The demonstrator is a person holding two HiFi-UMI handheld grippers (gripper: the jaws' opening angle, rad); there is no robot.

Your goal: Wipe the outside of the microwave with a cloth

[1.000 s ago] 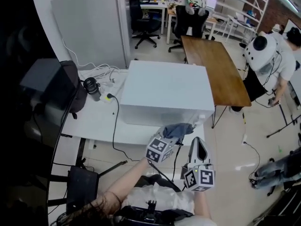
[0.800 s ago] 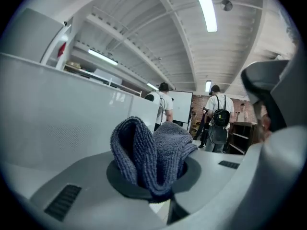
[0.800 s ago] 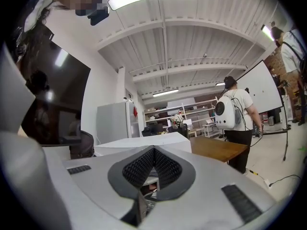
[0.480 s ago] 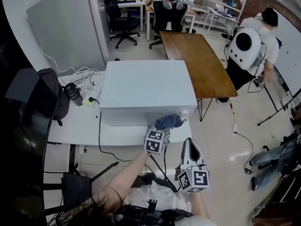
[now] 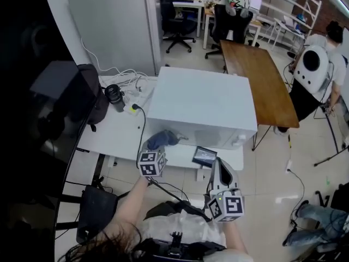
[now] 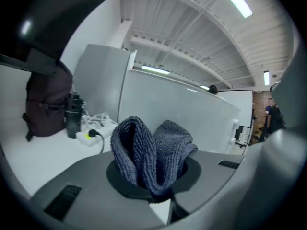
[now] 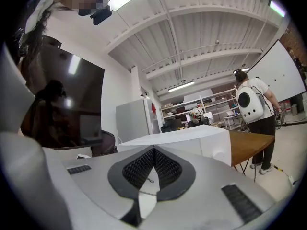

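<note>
Cloth [image 6: 152, 153] bunched, pinched in left gripper [image 5: 156, 150], at front-left corner of microwave [image 5: 202, 105], contact unclear. Right gripper [image 7: 152, 172] pressed together, empty, off front edge of table [image 5: 109, 135]. Best: flatten cloth against front face, even overlapping strokes, avoid cable [image 5: 140, 125].

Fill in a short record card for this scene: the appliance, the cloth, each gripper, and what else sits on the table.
Appliance: white microwave on a white table
Wiping tool: folded grey-blue cloth, near the microwave's front left corner
Left side: left gripper, jaws shut on the cloth
Right side: right gripper, jaws together, nothing between them, held back from the table
Also on table: black bottle, power strip, dark backpack
</note>
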